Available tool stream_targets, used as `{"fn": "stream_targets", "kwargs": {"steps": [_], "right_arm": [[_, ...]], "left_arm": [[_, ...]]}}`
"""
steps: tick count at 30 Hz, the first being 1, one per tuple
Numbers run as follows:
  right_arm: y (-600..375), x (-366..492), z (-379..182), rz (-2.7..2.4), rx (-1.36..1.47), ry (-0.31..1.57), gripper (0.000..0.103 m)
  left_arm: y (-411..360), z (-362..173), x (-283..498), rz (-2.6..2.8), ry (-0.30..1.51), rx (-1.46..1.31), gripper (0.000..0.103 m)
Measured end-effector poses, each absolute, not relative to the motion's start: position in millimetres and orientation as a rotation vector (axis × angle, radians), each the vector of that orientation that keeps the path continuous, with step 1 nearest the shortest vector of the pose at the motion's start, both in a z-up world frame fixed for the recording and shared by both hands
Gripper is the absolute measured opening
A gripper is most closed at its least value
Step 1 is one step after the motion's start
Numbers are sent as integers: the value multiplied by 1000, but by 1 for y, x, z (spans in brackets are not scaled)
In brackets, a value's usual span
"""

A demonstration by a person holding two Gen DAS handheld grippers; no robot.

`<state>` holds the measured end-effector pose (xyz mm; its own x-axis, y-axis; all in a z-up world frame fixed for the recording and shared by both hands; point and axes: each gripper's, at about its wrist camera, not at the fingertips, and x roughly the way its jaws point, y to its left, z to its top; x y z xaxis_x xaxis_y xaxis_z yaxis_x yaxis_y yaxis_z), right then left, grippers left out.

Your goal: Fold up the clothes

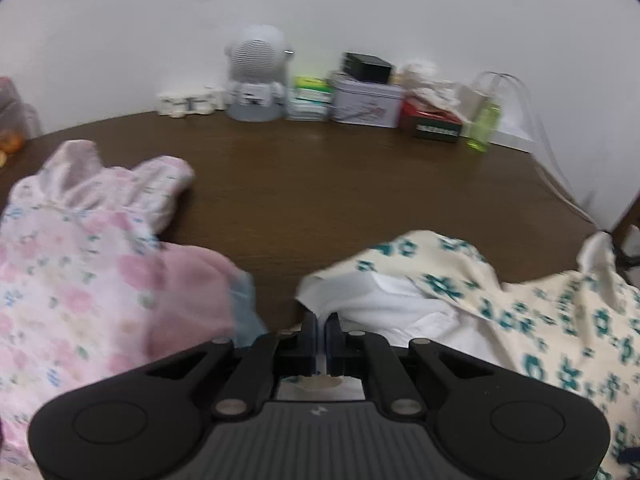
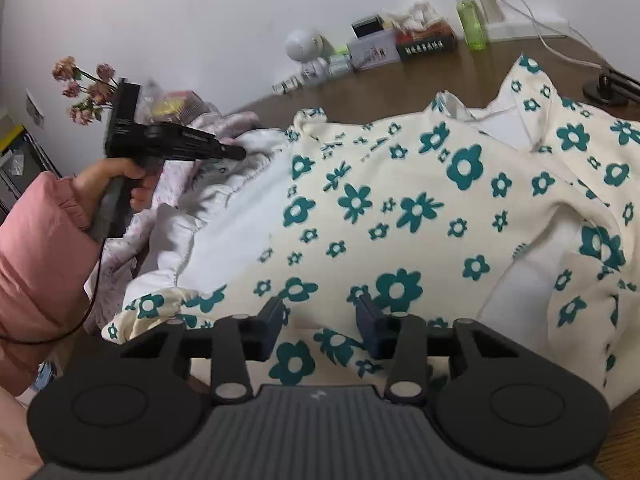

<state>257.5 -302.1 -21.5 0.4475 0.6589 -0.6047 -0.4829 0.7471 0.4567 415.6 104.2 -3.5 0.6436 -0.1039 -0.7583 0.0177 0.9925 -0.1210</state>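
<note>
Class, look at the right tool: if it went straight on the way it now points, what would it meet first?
Most likely the flowered garment, which lies spread right ahead of the right tool; depth is hard to judge.

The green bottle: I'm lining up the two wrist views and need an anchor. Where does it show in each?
Left wrist view: the green bottle stands at the back right of the table, right of the red and dark box.
Right wrist view: the green bottle is at the top right, by the wall, right of the same box.
Shared landmark: the cream garment with teal flowers.
</note>
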Motion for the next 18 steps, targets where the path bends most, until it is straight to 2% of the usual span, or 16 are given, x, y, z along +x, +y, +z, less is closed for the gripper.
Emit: {"fn": "stream_targets", "kwargs": {"steps": [2, 3, 4, 5, 6, 7, 9, 11, 14, 18], "right_arm": [[-306, 253, -17, 733, 249, 830, 41], [-311, 249, -11, 738, 256, 803, 41], [-319, 244, -4, 738, 261, 768, 43], [-327, 239, 4, 738, 266, 733, 52], [-335, 234, 11, 737, 271, 697, 62], [-344, 227, 19, 728, 260, 664, 77], [-363, 210, 33, 696, 206, 601, 92], [-377, 192, 42, 657, 131, 555, 102], [-396, 169, 47, 587, 37, 529, 103], [-405, 147, 39, 503, -39, 537, 103]], "left_arm": [[111, 2, 410, -40, 843, -139, 18], [112, 9, 402, -24, 822, -148, 32], [113, 17, 391, -17, 797, -148, 53], [113, 26, 380, -16, 772, -148, 63], [112, 37, 363, -22, 736, -149, 77], [110, 47, 345, -38, 703, -151, 84], [99, 65, 305, -93, 660, -143, 91], [85, 77, 263, -146, 628, -102, 101], [60, 85, 203, -187, 597, 18, 103], [25, 70, 140, -200, 610, 132, 103]]}}
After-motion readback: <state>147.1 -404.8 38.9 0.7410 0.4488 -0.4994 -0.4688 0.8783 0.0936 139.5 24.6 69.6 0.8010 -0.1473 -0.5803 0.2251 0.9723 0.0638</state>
